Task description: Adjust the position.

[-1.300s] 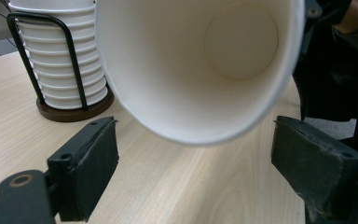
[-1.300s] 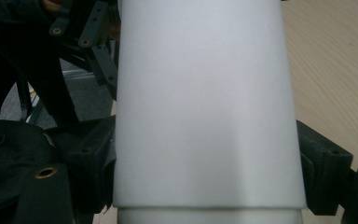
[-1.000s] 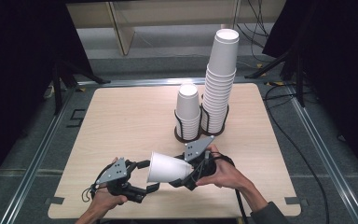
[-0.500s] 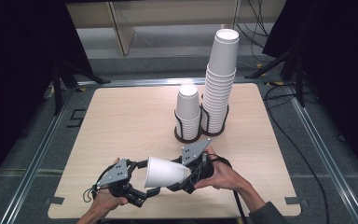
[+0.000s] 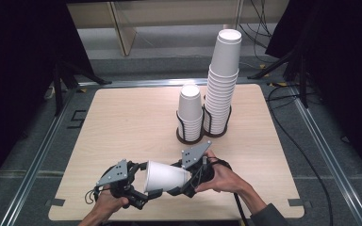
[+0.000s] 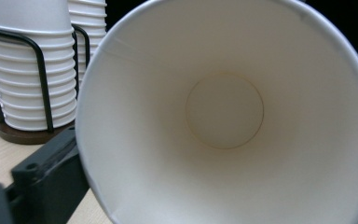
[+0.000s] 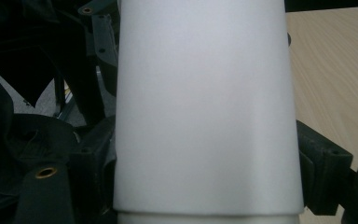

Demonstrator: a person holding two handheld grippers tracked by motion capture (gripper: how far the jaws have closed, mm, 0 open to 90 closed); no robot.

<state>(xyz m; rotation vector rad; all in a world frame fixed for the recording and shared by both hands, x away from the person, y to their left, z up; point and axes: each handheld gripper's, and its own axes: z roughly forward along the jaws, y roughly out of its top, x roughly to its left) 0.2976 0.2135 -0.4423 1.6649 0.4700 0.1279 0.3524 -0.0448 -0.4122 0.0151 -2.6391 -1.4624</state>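
A white paper cup (image 5: 165, 176) lies on its side in the air above the table's front edge. My right gripper (image 5: 179, 178) is shut on its narrow end, and in the right gripper view both jaws press the cup's (image 7: 205, 107) sides. My left gripper (image 5: 145, 181) stands at the cup's mouth. Its jaws have just been opening and now stand open, with the rim between them. The left gripper view looks straight into the cup (image 6: 223, 112), with one of the fingers (image 6: 51, 172) outside the wall at lower left.
A black wire holder (image 5: 202, 136) on a dark base stands mid-table. It holds a short stack of white cups (image 5: 189, 110) and a tall stack (image 5: 222, 84) to its right. The wooden table (image 5: 122, 122) has bare room on its left half.
The left gripper's jaws have spread apart at the cup's mouth. The cup, still in the right gripper, has shifted slightly left and toward the front edge.
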